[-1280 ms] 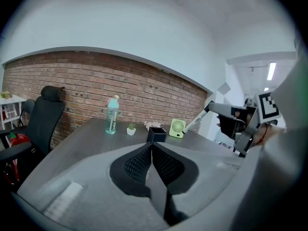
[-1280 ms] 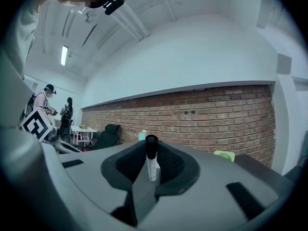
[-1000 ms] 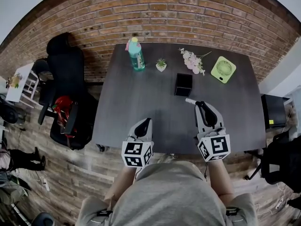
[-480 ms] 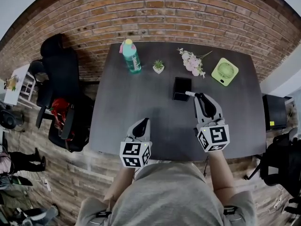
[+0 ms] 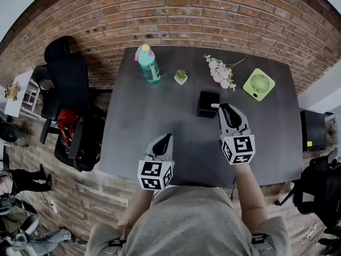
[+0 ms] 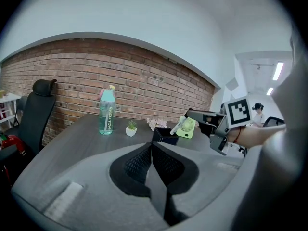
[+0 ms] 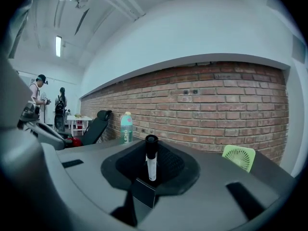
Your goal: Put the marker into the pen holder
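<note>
Right gripper (image 5: 224,109) is closed on the marker (image 7: 151,159), which sits crosswise between the jaws with its black cap at one end and the white barrel clamped at the pads. In the head view the marker's free white end (image 5: 214,105) projects left from the jaws and lies at the right rim of the pen holder (image 5: 208,104), a small black square box standing mid-table. The left gripper view shows the marker sloping down toward the holder's mouth (image 6: 166,135), above it and not yet inside. Left gripper (image 5: 164,139) is closed on nothing and held near the front edge of the table (image 5: 138,127), well apart from the work. Step in hand, as judged: entering the marker into the holder. To do it well, the barrel should be brought nearer upright, the lower end centred over the opening and clear of the thin rim, then lowered before release; a slanted entry risks catching the rim and tipping the light box. Room: open table to the left of and in front of the holder. The flowers (image 5: 221,71) and the green fan (image 5: 257,84) stand behind and to the right, the small plant (image 5: 181,76) and the bottle (image 5: 150,64) behind and to the left, all apart from the holder.
</note>
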Available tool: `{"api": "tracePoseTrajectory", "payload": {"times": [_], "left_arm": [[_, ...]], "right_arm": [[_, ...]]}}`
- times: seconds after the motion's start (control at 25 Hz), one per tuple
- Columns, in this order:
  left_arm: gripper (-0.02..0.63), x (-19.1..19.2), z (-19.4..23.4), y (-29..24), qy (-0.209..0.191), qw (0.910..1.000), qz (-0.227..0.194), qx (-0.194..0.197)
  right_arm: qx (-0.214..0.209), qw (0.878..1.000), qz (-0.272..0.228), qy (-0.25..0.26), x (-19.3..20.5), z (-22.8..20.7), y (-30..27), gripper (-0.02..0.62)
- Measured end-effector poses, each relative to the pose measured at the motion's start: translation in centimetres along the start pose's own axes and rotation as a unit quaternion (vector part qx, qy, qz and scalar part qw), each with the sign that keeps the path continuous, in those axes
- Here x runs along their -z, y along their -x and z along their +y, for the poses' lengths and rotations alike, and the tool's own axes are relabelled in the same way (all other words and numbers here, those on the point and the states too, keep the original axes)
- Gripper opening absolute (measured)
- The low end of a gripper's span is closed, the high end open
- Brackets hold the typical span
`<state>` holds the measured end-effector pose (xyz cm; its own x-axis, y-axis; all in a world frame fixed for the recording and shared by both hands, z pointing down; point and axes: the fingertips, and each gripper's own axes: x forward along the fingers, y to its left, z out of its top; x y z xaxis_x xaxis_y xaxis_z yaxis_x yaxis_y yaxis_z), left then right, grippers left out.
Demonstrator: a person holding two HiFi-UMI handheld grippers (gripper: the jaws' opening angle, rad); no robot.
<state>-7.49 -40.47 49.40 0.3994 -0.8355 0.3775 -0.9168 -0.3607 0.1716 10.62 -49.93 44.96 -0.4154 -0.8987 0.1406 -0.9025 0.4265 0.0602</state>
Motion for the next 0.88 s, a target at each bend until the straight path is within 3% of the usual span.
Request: {"api": "tracePoseTrajectory", "payload": {"times": [0.88], "left_arm": [[0.02,0.3,0.4,-2.3,-0.001,0.9998,0.02,0.005]], "right_arm": [[-0.018,0.996,0.09,0.008,7.7,-0.8,-5.7,0.074]]}}
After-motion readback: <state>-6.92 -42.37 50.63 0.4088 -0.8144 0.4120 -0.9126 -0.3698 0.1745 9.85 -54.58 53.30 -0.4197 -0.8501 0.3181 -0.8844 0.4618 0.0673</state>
